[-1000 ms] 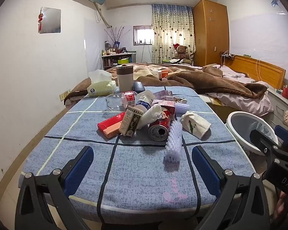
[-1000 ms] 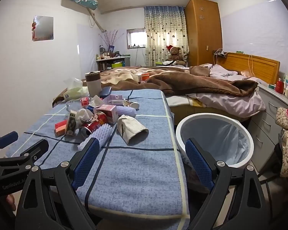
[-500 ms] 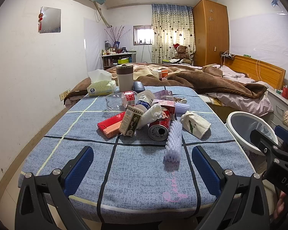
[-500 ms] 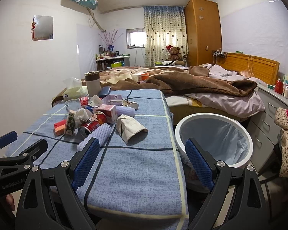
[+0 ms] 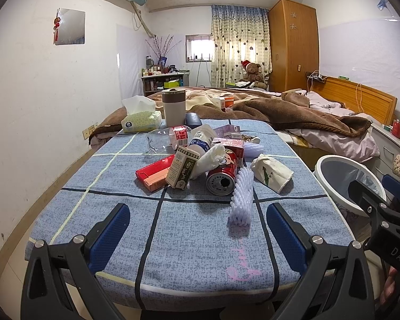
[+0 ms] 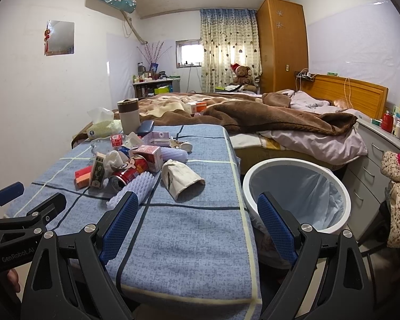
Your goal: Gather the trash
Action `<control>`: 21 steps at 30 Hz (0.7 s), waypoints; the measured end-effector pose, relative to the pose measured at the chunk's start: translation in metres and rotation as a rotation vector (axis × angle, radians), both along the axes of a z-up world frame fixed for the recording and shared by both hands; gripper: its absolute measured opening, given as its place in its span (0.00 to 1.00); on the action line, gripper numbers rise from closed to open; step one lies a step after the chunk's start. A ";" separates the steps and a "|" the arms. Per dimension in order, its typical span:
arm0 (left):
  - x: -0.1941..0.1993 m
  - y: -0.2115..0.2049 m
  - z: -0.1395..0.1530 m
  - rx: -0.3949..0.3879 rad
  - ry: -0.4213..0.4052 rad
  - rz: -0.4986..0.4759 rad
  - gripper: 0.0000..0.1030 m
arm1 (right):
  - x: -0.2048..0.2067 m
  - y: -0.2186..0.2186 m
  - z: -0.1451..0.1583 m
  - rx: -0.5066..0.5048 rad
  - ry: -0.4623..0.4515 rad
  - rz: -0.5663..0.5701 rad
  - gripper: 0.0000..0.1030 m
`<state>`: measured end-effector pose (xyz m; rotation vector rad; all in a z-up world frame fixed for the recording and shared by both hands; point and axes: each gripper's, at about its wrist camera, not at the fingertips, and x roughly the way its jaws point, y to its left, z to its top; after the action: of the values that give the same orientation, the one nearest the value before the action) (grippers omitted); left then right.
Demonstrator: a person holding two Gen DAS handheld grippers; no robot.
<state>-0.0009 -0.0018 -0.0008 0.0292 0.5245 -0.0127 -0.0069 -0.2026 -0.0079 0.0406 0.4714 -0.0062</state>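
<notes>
Trash pile (image 5: 200, 165) awaits on the bench (image 5: 189, 240), bin (image 6: 296, 194) at 3 o'clock.
Your left hand-held gripper (image 5: 197, 229) and right hand-held gripper (image 6: 197, 221) gape empty; pinch the light, crushable can (image 5: 222, 176) across its sides.

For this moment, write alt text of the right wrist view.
The open right gripper hovers over the near end of a blue checked tablecloth, holding nothing. A trash pile with a red can lies ahead left; a white lined bin stands beside the table on the right.
</notes>
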 end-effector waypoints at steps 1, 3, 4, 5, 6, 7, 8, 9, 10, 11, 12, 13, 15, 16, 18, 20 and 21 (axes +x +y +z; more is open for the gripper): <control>0.000 0.000 0.000 0.000 0.001 -0.001 1.00 | -0.002 0.000 0.001 0.000 -0.001 0.000 0.90; -0.001 -0.001 -0.001 -0.001 0.000 -0.002 1.00 | -0.004 0.000 0.002 -0.001 -0.002 0.001 0.90; -0.001 -0.001 -0.001 0.000 0.001 -0.001 1.00 | -0.004 0.000 0.003 -0.003 -0.003 0.001 0.90; -0.001 -0.001 -0.001 -0.001 0.001 -0.001 1.00 | -0.004 0.000 0.003 -0.006 -0.004 0.001 0.90; -0.001 0.000 -0.002 -0.002 0.002 0.000 1.00 | -0.004 0.000 0.003 -0.005 -0.002 0.000 0.90; -0.001 0.000 -0.002 -0.003 0.003 0.001 1.00 | -0.004 0.000 0.003 -0.005 -0.001 0.000 0.90; -0.001 0.000 -0.003 -0.004 0.004 0.003 1.00 | -0.004 0.000 0.003 -0.005 -0.001 0.002 0.90; -0.001 0.001 -0.003 -0.005 0.004 0.004 1.00 | -0.004 0.000 0.003 -0.006 0.000 0.001 0.90; -0.001 0.000 -0.003 -0.005 0.003 0.005 1.00 | -0.005 -0.001 0.004 -0.006 0.000 0.001 0.90; -0.001 0.001 -0.003 -0.006 0.003 0.005 1.00 | -0.005 -0.001 0.003 -0.006 0.000 0.002 0.90; 0.000 0.001 -0.003 -0.007 0.004 0.005 1.00 | -0.005 0.000 0.003 -0.007 -0.001 0.001 0.90; 0.000 0.001 -0.003 -0.008 0.005 0.005 1.00 | -0.005 -0.001 0.004 -0.007 -0.001 0.001 0.90; 0.000 0.002 -0.003 -0.007 0.004 0.005 1.00 | -0.005 0.000 0.003 -0.007 0.000 0.002 0.90; 0.000 0.002 -0.003 -0.007 0.004 0.004 1.00 | -0.005 0.000 0.003 -0.007 0.000 0.001 0.90; 0.000 0.002 -0.002 -0.007 0.005 0.004 1.00 | -0.005 -0.001 0.004 -0.007 -0.001 0.002 0.90; 0.000 0.002 -0.003 -0.007 0.004 0.005 1.00 | -0.005 0.000 0.003 -0.008 0.000 0.002 0.90; 0.000 0.002 -0.002 -0.008 0.004 0.004 1.00 | -0.005 0.000 0.003 -0.008 0.000 0.002 0.90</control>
<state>-0.0010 -0.0001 -0.0033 0.0206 0.5284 -0.0104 -0.0115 -0.2026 -0.0046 0.0326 0.4711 -0.0061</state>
